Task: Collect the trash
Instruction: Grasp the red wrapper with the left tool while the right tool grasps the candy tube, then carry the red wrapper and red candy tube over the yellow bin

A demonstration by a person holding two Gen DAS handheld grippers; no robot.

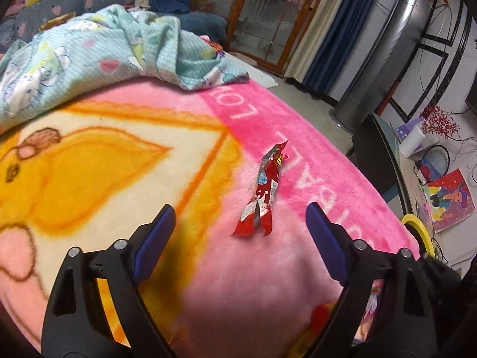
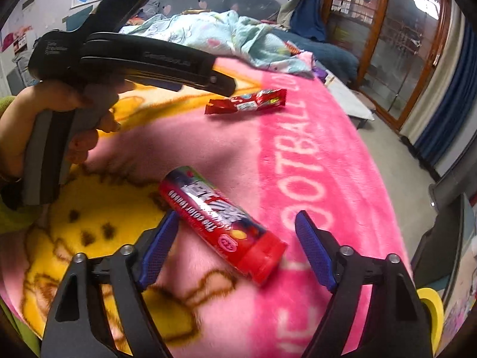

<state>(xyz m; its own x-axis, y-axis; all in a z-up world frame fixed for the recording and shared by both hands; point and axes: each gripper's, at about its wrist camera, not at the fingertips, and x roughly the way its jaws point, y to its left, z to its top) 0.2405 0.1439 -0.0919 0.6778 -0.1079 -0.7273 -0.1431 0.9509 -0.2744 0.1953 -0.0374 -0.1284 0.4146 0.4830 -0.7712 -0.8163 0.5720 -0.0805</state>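
On the pink plush blanket, the crumpled red snack wrapper lies ahead of the wide-open left gripper (light, crinkly, best pinched mid-length), while the rigid, likely slippery red candy tube lies between the spread-open right gripper.

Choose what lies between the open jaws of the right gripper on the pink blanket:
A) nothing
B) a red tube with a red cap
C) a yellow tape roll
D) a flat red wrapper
B: in the right wrist view the red tube lies slantwise on the pink blanket between the open jaws of the right gripper.
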